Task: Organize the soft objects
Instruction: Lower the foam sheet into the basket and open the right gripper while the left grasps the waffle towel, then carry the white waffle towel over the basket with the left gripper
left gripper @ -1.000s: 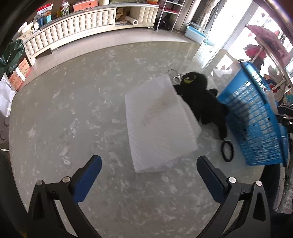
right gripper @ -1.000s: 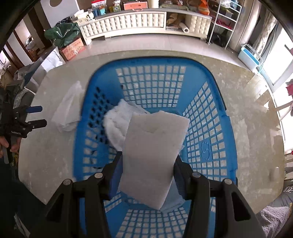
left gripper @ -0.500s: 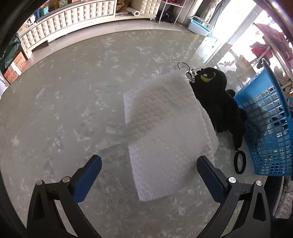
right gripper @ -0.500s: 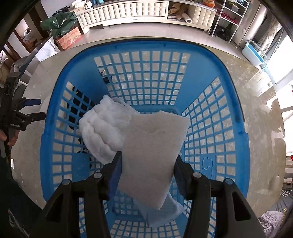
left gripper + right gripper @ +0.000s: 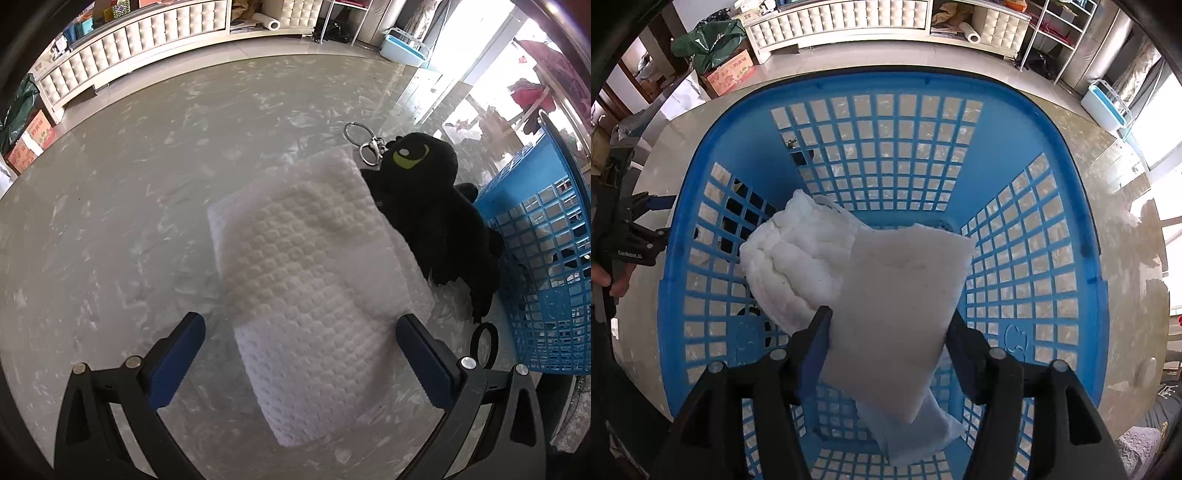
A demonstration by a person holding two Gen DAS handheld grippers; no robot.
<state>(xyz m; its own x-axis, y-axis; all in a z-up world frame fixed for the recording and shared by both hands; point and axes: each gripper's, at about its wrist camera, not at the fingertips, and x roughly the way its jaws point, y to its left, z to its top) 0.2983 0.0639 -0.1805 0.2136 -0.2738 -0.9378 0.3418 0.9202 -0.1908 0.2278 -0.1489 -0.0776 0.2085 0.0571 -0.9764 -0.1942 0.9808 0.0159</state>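
R gripper (image 5: 886, 343): jaws pinching foam sheet (image 5: 901, 306) over basket (image 5: 1075, 206) | I lower it flat beside wad (image 5: 790, 258), then release | L gripper (image 5: 299, 350): jaws spread over pad (image 5: 314, 273), mid-tabletop; I straddle its near edge, clear of plush (image 5: 436, 206).

Marble table (image 5: 129, 192); towel (image 5: 314, 288); plush (image 5: 436, 206); basket (image 5: 546, 258)

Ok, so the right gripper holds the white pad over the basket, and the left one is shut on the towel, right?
Not quite. The left gripper is open, its fingers either side of the towel, as the left wrist view shows. The right gripper does hold the white pad over the basket.
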